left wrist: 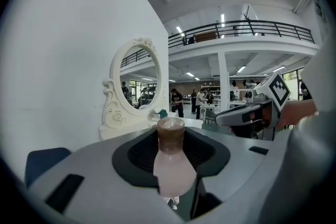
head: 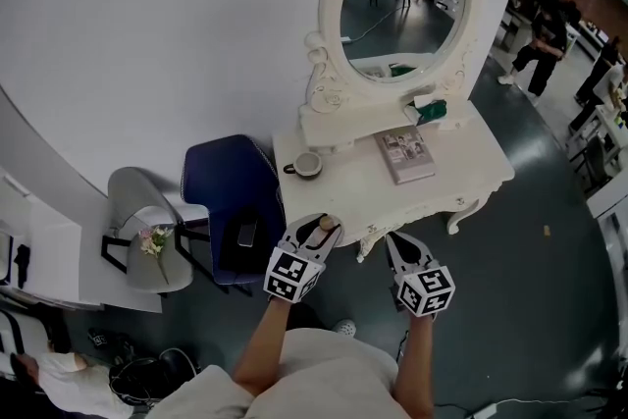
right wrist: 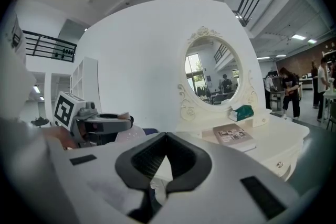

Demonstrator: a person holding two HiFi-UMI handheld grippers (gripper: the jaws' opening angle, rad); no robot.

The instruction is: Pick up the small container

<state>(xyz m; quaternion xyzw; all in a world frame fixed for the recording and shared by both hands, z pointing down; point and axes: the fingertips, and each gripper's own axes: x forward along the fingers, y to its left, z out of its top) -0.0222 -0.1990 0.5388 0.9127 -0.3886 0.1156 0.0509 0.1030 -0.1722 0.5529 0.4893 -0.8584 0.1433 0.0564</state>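
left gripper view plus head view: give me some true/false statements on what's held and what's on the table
1. The left gripper is clamped on the small container, which has a brown cap. True.
2. The right gripper holds the book. False: nothing is between its jaws, and the book lies flat on the dressing table.
3. A cup stands on the table near the mirror's base. True.
4. The mirror is rectangular. False: it is oval, in an ornate white frame.
5. The blue chair stands at the table's right in the head view. False: it stands at the left.
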